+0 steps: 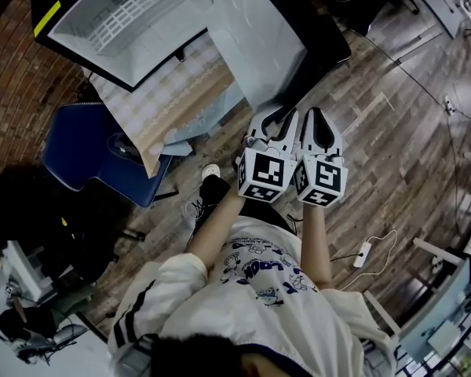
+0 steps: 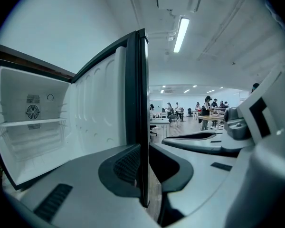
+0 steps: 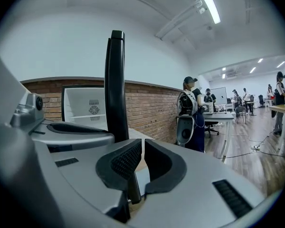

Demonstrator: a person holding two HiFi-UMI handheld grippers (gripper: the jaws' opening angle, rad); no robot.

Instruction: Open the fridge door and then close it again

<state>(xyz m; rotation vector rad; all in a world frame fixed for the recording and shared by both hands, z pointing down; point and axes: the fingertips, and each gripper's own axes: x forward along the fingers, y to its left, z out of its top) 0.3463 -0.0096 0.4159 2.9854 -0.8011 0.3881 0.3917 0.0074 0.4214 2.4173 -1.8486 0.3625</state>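
Observation:
The fridge stands open, its white inside and shelf in plain sight. Its door swings out toward me, with the black edge running up between the pads of my left gripper, which is shut on it. In the head view this left gripper sits at the door's near edge. My right gripper lies close beside it on the right. In the right gripper view the right gripper has its pads almost touching with nothing gripped, and the door edge rises just left of them.
The fridge rests on a table with a patterned cloth against a brick wall. A blue chair stands at the left. A power strip with cable lies on the wooden floor. People stand at desks far off, one with a backpack.

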